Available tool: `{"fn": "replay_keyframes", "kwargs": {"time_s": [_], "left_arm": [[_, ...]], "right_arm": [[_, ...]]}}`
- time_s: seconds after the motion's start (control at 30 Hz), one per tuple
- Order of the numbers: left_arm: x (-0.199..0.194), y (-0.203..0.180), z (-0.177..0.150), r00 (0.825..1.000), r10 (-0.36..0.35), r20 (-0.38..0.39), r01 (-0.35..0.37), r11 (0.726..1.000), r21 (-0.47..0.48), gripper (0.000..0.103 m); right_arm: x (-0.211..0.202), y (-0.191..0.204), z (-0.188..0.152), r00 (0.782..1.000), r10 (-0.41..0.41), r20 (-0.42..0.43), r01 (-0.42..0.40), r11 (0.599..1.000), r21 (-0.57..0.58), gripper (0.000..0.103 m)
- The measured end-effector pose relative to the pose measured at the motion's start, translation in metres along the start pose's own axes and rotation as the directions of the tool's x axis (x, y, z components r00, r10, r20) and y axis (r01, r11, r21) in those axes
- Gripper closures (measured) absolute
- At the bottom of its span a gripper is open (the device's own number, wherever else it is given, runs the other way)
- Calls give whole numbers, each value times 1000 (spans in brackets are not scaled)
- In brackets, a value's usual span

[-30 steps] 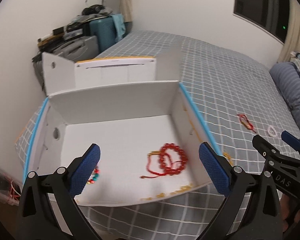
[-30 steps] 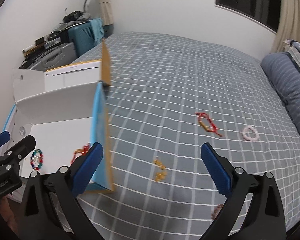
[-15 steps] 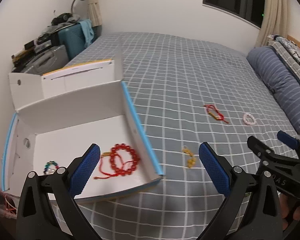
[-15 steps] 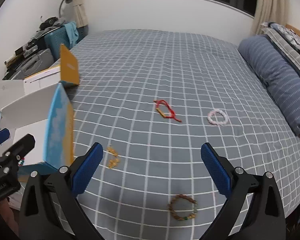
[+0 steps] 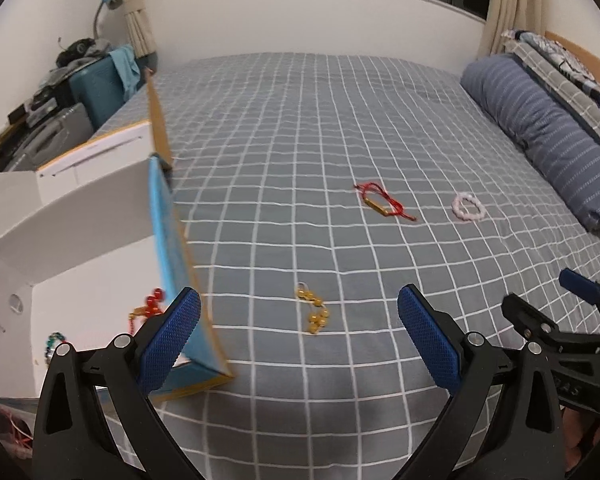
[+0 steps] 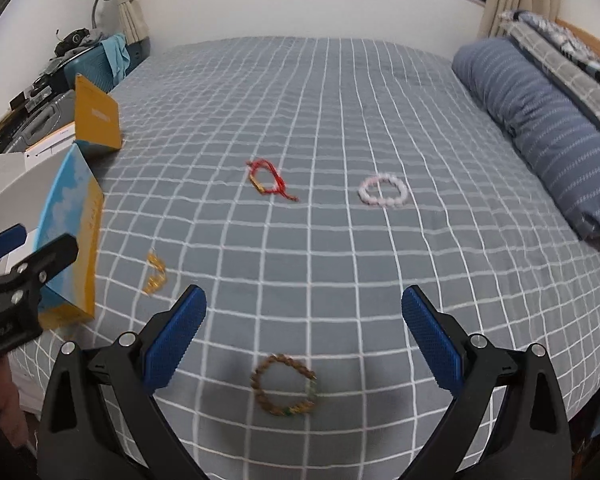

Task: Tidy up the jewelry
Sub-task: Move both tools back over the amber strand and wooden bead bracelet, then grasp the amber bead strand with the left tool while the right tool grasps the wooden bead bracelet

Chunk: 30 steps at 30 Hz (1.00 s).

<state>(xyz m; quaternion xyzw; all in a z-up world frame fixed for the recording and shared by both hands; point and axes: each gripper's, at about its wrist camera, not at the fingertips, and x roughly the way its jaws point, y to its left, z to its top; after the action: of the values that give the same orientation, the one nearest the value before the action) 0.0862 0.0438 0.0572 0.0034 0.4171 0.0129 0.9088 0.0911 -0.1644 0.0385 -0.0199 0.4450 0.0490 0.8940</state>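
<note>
Both views had swung from the box [image 5: 100,240] rightward; the right claw [image 6: 304,340], wide open and empty, hovered over the brown bead bracelet [image 6: 284,386], likely next to grasp.

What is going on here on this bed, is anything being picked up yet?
Not yet. A person holds two blue-padded grippers, both open and empty, above a grey checked bedspread. The left gripper faces a small gold chain lying beside an open white cardboard box that already holds some beaded pieces. The right gripper hovers over a brown beaded bracelet. A red cord bracelet and a pale pink beaded bracelet lie farther out.
</note>
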Motion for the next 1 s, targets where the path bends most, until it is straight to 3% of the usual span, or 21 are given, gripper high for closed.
{"fn": "replay_keyframes", "kwargs": {"time_s": [0.33, 0.5, 0.67, 0.8, 1.0], "left_arm": [[56, -22, -8, 996, -2, -85, 4, 1000, 23, 6], [63, -30, -10, 997, 69, -43, -66, 996, 65, 6], [66, -36, -9, 998, -2, -58, 4, 999, 37, 6], [80, -43, -12, 996, -17, -89, 20, 999, 43, 6], [113, -39, -19, 986, -36, -160, 39, 999, 14, 6]], "right_arm": [[29, -15, -24, 995, 34, -95, -38, 999, -35, 14], [49, -13, -30, 985, 65, -161, -75, 995, -61, 23], [56, -14, -32, 976, 102, -194, -119, 989, -82, 23], [62, -13, -34, 967, 127, -219, -151, 984, -93, 23], [80, -13, -43, 950, 127, -286, -167, 979, -120, 38]]}}
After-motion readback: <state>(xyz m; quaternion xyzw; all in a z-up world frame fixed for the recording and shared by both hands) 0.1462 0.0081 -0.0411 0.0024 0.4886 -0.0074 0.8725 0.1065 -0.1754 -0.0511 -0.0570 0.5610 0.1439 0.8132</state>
